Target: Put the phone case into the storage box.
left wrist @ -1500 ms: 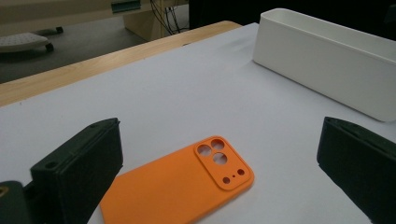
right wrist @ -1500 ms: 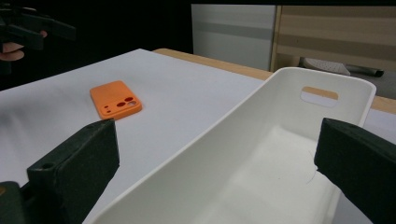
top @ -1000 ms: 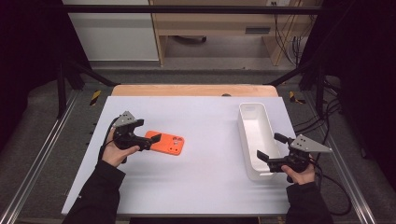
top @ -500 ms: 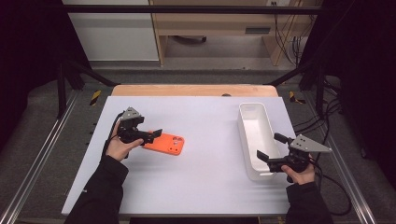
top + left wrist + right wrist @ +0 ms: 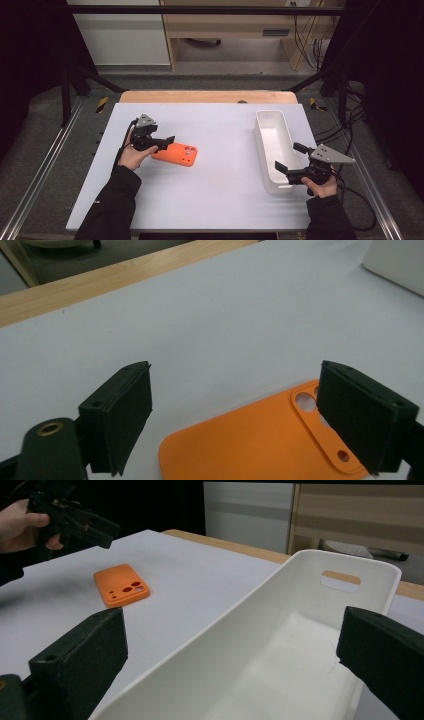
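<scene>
Left hand-held gripper [image 5: 161, 142] hovers over near-left end of orange phone case [image 5: 175, 154], jaws spread wide, nothing between them. Case flat on table [image 5: 215, 200], left of centre, long axis running toward right edge (camera cut-outs at far end). Left hand clearly nearer. Right hand-held gripper [image 5: 289, 159] wide too, straddling near end of white bin [image 5: 272, 147], well apart from case.

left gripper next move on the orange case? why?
Probably lower the left gripper a little and close on the orange phone case. Its jaws stand open, straddling the case's near end and seemingly above it, while the case lies flat on the table, ungripped. The white bin sits empty.
</scene>
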A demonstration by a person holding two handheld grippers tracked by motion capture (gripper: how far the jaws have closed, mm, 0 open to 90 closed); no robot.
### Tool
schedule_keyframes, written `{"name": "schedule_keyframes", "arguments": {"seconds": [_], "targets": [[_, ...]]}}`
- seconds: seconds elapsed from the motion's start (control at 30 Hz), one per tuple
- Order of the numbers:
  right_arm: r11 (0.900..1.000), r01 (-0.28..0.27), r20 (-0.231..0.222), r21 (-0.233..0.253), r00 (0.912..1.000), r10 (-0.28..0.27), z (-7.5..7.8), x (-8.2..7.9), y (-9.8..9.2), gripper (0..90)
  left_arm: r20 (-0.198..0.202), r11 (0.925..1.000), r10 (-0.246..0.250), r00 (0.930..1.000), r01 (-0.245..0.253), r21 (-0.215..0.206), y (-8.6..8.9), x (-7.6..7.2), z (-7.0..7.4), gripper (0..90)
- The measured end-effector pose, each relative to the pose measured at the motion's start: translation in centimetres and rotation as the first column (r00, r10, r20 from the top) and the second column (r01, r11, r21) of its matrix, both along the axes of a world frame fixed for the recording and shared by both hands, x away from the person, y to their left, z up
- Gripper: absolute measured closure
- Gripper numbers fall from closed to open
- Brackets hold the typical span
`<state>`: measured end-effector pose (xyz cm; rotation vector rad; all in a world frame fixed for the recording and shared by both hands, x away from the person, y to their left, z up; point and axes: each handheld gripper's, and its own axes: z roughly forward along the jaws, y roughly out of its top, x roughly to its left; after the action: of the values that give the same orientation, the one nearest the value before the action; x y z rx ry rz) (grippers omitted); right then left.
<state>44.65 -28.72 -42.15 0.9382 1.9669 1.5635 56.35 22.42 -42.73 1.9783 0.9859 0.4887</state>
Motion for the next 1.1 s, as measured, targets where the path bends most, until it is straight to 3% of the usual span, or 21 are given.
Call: {"name": "schedule_keyframes", "arguments": {"seconds": [0.17,0.67,0.9,1.1], "targets": [[1.000,0.000,-0.002,-0.003,1.0000,0.000,0.0,0.0,0.0,0.5,-0.005,0.9995,0.014,0.9999,-0.014,0.029,-0.1,0.4,-0.3,24.4],[1.000,0.001,-0.002,-0.006,1.0000,-0.001,0.0,0.0,0.0,0.5,-0.052,0.9971,0.059,0.9969,-0.056,0.052,0.1,1.7,-1.6,54.9],[1.000,0.002,-0.004,-0.008,1.0000,-0.002,-0.1,0.0,0.0,0.5,-0.062,0.9933,0.071,0.9956,-0.065,0.095,-0.2,2.2,-2.4,69.3],[1.000,0.000,-0.002,-0.008,1.0000,0.000,-0.1,0.1,0.0,0.5,-0.086,0.9915,0.089,0.9923,-0.080,0.102,0.0,2.7,-3.1,76.5]]}}
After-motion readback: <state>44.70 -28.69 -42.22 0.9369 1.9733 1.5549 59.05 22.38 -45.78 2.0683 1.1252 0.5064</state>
